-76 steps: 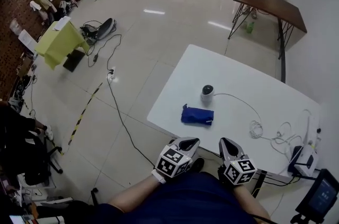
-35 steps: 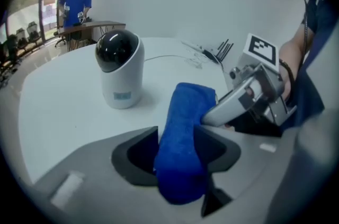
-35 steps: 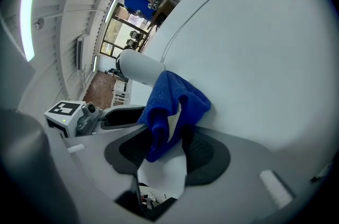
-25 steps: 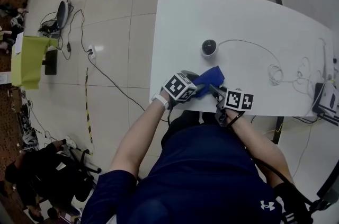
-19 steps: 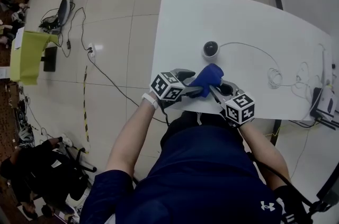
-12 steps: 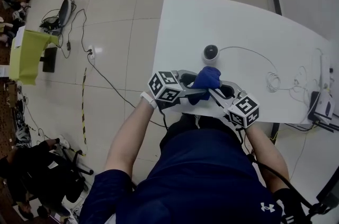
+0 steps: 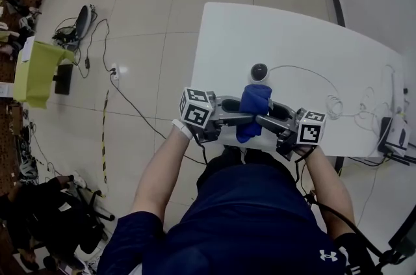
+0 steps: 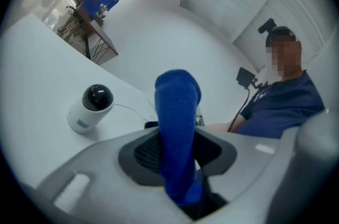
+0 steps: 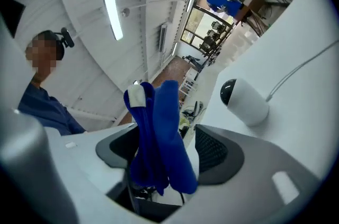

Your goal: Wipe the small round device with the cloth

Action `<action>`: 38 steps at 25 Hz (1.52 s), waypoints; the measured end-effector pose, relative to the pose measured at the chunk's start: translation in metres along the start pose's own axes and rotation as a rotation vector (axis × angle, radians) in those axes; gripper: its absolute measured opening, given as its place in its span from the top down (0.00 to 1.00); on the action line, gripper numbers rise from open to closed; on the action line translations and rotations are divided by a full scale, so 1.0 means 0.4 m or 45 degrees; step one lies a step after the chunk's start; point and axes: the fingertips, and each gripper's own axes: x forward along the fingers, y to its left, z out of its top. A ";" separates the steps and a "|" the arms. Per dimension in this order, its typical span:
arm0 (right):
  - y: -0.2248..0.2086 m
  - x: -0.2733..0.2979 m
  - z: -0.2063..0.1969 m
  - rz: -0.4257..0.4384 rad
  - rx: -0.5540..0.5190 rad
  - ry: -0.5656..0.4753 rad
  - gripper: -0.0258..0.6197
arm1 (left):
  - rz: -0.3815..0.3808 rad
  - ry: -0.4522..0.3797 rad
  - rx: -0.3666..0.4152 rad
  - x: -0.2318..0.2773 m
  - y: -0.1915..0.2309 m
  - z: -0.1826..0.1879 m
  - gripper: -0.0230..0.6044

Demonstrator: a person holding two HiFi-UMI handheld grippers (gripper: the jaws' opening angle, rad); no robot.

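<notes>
The small round device (image 7: 259, 72), white with a black dome, stands on the white table (image 7: 312, 46), its cable running right. A blue cloth (image 7: 252, 108) hangs in the air just in front of it, over the table's near edge. My two grippers point at each other with the cloth between them. My left gripper (image 7: 242, 119) has just been closing, and its pads press the cloth (image 8: 177, 127) on both sides. My right gripper (image 7: 265, 120) has just been opening: the cloth (image 9: 161, 133) is still between its jaws, with a gap to one pad. Both gripper views show the device (image 8: 90, 107) (image 9: 244, 101) beyond the cloth.
The device's white cable (image 7: 305, 71) ends in loose coils (image 7: 335, 104) on the right of the table, near a white adapter (image 7: 396, 136) at the right edge. Cables and a yellow-green covered stand (image 7: 36, 72) are on the floor to the left.
Both grippers have risen from the table's near edge with the cloth and turned to face each other. The cloth now hangs free of the table. The right jaws have spread apart.
</notes>
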 end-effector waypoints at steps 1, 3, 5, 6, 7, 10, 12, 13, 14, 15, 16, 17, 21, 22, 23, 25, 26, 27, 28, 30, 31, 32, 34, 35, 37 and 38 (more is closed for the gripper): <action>0.012 0.002 0.000 0.046 0.015 -0.011 0.47 | -0.026 -0.009 -0.023 0.001 -0.007 0.001 0.74; 0.031 0.003 0.008 0.107 0.029 -0.048 0.71 | -0.035 -0.031 -0.052 -0.001 -0.005 0.006 0.74; 0.028 0.005 0.017 0.096 0.037 -0.080 0.75 | -0.001 -0.054 -0.056 -0.007 0.008 0.012 0.72; 0.020 0.006 0.024 0.069 0.036 -0.096 0.76 | 0.033 -0.064 -0.047 -0.011 0.019 0.015 0.71; 0.008 0.005 0.036 0.030 0.027 -0.114 0.77 | 0.080 -0.074 -0.032 -0.015 0.033 0.019 0.66; -0.042 -0.014 0.088 -0.165 -0.065 -0.164 0.77 | 0.309 -0.139 0.039 -0.054 0.100 0.043 0.59; -0.081 -0.026 0.113 -0.325 -0.187 -0.127 0.77 | 0.528 -0.191 0.111 -0.102 0.149 0.065 0.62; -0.101 -0.028 0.118 -0.400 -0.255 -0.086 0.77 | 0.628 -0.202 0.152 -0.123 0.166 0.073 0.68; -0.119 -0.026 0.121 -0.464 -0.319 -0.039 0.77 | 0.706 -0.205 0.186 -0.136 0.176 0.080 0.72; -0.133 -0.019 0.122 -0.509 -0.376 0.007 0.77 | 0.757 -0.202 0.212 -0.139 0.181 0.085 0.73; -0.143 -0.009 0.121 -0.536 -0.419 0.051 0.77 | 0.784 -0.194 0.227 -0.134 0.184 0.088 0.73; -0.150 0.005 0.120 -0.547 -0.446 0.088 0.77 | 0.792 -0.185 0.234 -0.124 0.186 0.090 0.73; -0.152 0.041 0.131 -0.494 -0.375 0.117 0.77 | 0.750 -0.144 0.253 -0.073 0.191 0.096 0.62; -0.153 0.036 0.139 -0.472 -0.321 0.094 0.77 | 0.735 -0.125 0.263 -0.060 0.191 0.094 0.60; -0.157 0.026 0.149 -0.453 -0.263 0.063 0.77 | 0.724 -0.097 0.278 -0.046 0.193 0.091 0.59; -0.171 -0.006 0.176 -0.422 -0.148 -0.019 0.77 | 0.723 -0.015 0.323 -0.023 0.199 0.080 0.59; -0.180 -0.026 0.191 -0.408 -0.092 -0.065 0.77 | 0.732 0.027 0.345 -0.014 0.206 0.075 0.59; -0.190 -0.046 0.205 -0.392 -0.039 -0.111 0.77 | 0.745 0.061 0.361 -0.007 0.215 0.070 0.59; -0.203 -0.066 0.215 -0.375 0.012 -0.153 0.77 | 0.760 0.084 0.365 -0.003 0.227 0.067 0.59; -0.230 -0.094 0.223 -0.341 0.107 -0.215 0.77 | 0.792 0.100 0.346 -0.006 0.251 0.063 0.60; -0.242 -0.100 0.223 -0.328 0.149 -0.234 0.77 | 0.807 0.101 0.332 -0.013 0.261 0.061 0.60; -0.254 -0.103 0.220 -0.320 0.188 -0.244 0.77 | 0.820 0.104 0.319 -0.021 0.270 0.058 0.60; -0.283 -0.110 0.208 -0.318 0.272 -0.250 0.77 | 0.839 0.117 0.300 -0.030 0.284 0.050 0.60; -0.302 -0.116 0.199 -0.317 0.326 -0.255 0.77 | 0.846 0.125 0.292 -0.030 0.292 0.045 0.60; -0.343 -0.129 0.178 -0.317 0.460 -0.281 0.77 | 0.857 0.142 0.278 -0.023 0.307 0.034 0.60; -0.362 -0.134 0.166 -0.320 0.522 -0.294 0.77 | 0.861 0.152 0.273 -0.019 0.314 0.028 0.60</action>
